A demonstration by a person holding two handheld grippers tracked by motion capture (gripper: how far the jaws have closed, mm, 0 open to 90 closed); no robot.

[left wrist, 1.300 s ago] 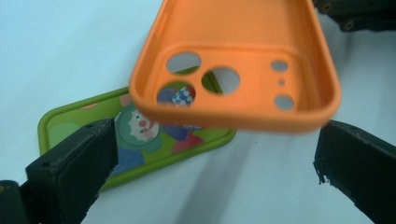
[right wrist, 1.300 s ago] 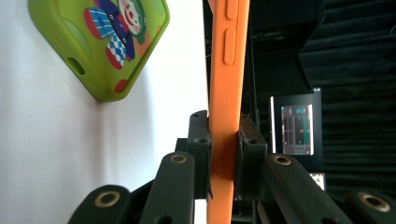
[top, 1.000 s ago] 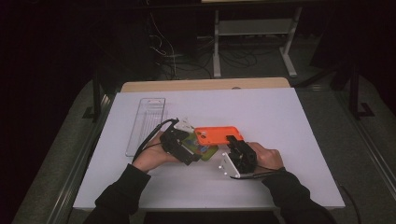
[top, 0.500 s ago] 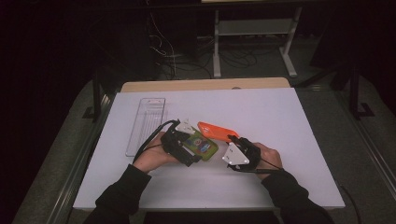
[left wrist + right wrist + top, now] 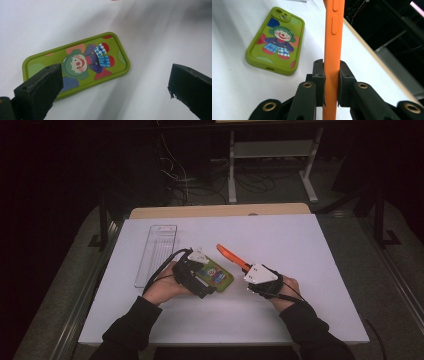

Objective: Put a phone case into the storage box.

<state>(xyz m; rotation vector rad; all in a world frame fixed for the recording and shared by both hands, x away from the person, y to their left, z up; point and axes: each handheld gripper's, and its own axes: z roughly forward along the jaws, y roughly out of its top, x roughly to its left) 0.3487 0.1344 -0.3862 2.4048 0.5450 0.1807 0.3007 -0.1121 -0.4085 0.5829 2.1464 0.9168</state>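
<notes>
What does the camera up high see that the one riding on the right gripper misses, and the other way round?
High view alone: the clear tray, both forearms and the left gripper above the green case. Right gripper view alone: the side buttons on the orange phone case and the fingers clamping its edge. Both: the white table, the green clown case lying flat, the orange one held up.
</notes>
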